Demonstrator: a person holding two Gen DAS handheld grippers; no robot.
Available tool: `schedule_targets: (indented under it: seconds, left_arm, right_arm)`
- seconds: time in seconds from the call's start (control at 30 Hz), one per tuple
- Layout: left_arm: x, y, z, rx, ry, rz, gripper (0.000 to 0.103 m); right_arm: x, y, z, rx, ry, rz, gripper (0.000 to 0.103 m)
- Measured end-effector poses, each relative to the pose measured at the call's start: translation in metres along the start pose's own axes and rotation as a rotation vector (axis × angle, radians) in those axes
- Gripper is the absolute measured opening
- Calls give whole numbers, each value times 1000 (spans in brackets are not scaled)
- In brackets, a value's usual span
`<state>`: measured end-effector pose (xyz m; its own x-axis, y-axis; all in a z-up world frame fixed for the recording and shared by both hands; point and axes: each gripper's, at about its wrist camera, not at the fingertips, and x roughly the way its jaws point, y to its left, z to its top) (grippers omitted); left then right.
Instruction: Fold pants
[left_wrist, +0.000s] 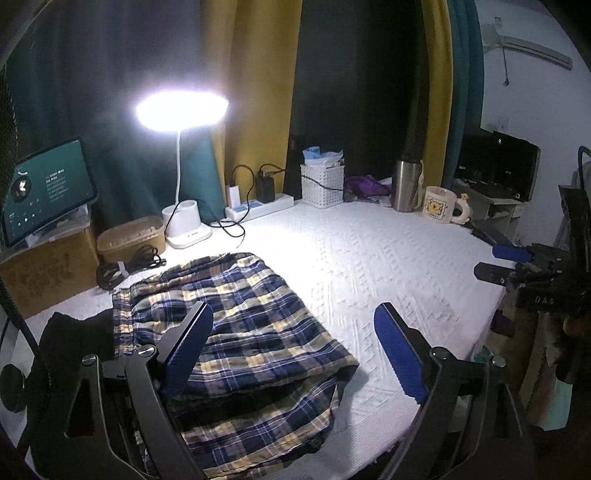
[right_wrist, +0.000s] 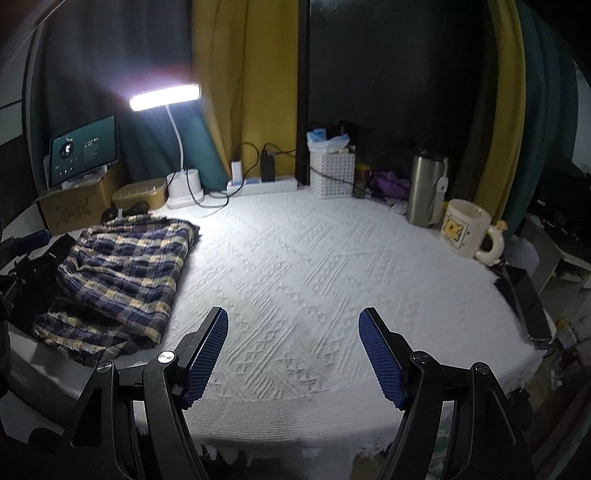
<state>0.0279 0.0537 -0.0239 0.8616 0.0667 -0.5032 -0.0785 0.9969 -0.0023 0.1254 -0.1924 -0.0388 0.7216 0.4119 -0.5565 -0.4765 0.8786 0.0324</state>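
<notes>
The plaid pants (left_wrist: 240, 325) lie folded in a bundle on the left part of the white textured tablecloth (left_wrist: 388, 251); the lower layer sticks out toward the front edge. My left gripper (left_wrist: 293, 310) hovers above the pants' right side, open, with nothing between its blue pads. In the right wrist view the pants (right_wrist: 125, 273) lie at the far left. My right gripper (right_wrist: 293, 314) stands open over bare tablecloth (right_wrist: 314, 251), well to the right of the pants, and holds nothing. Its fingers (left_wrist: 495, 262) show at the right edge of the left wrist view.
Along the back stand a lit desk lamp (left_wrist: 181, 110), a tablet (left_wrist: 48, 188) on a cardboard box, a tan lidded box (left_wrist: 131, 240), a power strip (left_wrist: 258, 206), a white basket (left_wrist: 321, 184), a steel tumbler (left_wrist: 406, 184) and a mug (left_wrist: 441, 205). A black cloth (left_wrist: 77, 332) lies left of the pants.
</notes>
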Motion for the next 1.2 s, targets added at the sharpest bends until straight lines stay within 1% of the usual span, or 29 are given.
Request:
schedule_targets:
  seconds: [0.2, 0.27, 0.33, 0.47, 0.5, 0.53, 0.6, 0.73, 0.87, 1.0, 1.07, 1.13, 1.2]
  left_arm:
    - [-12, -8, 11, 18, -44, 18, 90]
    - [-18, -10, 14, 19, -65, 19, 93]
    - [-26, -12, 19, 21, -96, 27, 97]
    - [-40, -14, 29, 9, -153, 31, 101]
    - [-43, -14, 31, 7, -166, 30, 101]
    - [-46, -15, 33, 6, -178, 29, 101]
    - [-52, -17, 38, 13, -194, 34, 101]
    - [-63, -22, 43, 27, -215, 54, 102]
    - [-76, -27, 49, 48, -247, 107, 102]
    - [-89, -26, 54, 36, -283, 132, 102]
    - [-94, -27, 55, 43, -296, 137, 102]
    - [-99, -29, 55, 46, -313, 141, 102]
    - [-104, -31, 56, 47, -333, 142, 102]
  right_arm:
    - [-23, -3, 12, -4, -52, -20, 75]
    - [-30, -4, 16, -7, -68, -25, 75]
    - [-36, -4, 19, -9, -82, -28, 75]
    - [-50, 0, 26, -14, -112, -32, 75]
    - [-54, 1, 28, -16, -120, -35, 77]
    - [-58, 1, 29, -16, -129, -36, 83]
    - [-66, 2, 33, -16, -152, -39, 89]
    - [-81, 4, 40, -17, -185, -47, 90]
    - [-93, 8, 47, -14, -218, -47, 90]
    - [-106, 12, 54, -13, -248, -67, 91]
    - [-114, 13, 56, -10, -265, -76, 94]
    - [-122, 15, 58, -5, -288, -88, 100]
    - [-130, 15, 59, 7, -308, -94, 101]
